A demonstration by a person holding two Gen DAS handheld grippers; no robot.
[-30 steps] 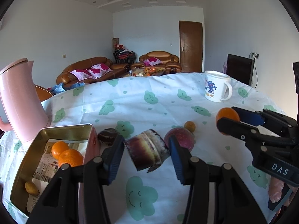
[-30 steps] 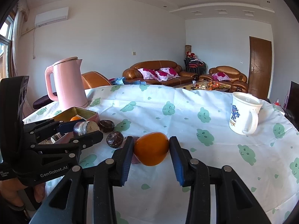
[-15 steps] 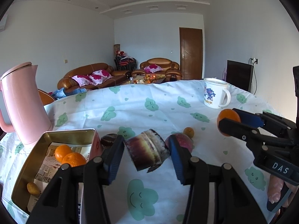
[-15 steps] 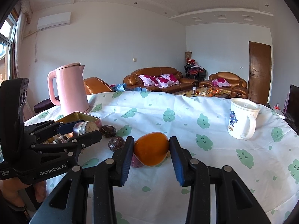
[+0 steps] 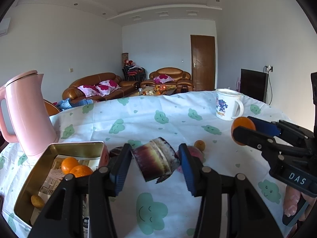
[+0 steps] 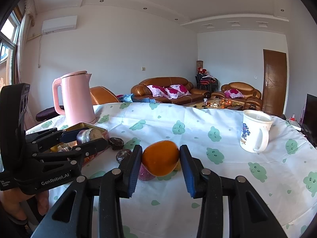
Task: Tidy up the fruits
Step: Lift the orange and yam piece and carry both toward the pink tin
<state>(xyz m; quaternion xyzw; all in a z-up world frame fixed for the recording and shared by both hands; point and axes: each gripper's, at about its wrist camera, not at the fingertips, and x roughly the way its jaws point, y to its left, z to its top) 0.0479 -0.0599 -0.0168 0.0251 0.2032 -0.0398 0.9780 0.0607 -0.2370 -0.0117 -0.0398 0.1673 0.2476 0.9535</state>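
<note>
My left gripper [image 5: 155, 158] is shut on a halved purple fruit [image 5: 156, 161] and holds it above the tablecloth, just right of the open tin [image 5: 25, 190]. The tin holds two oranges [image 5: 74, 167] and a small yellow fruit [image 5: 37, 201]. My right gripper [image 6: 160, 158] is shut on an orange [image 6: 160, 157], raised over the table; it also shows at the right of the left wrist view [image 5: 243, 130]. On the cloth lie a pink fruit [image 6: 144, 173], two dark fruits [image 6: 116, 143] and a small orange fruit [image 5: 199, 145].
A pink kettle [image 5: 25, 113] stands behind the tin at the left. A white mug [image 6: 254, 130] stands at the far right of the table. The tablecloth [image 6: 218, 178] is white with green clouds. Sofas and a door are in the background.
Both grippers have risen a little with their fruit still held. The table and tin sit lower in both views.
</note>
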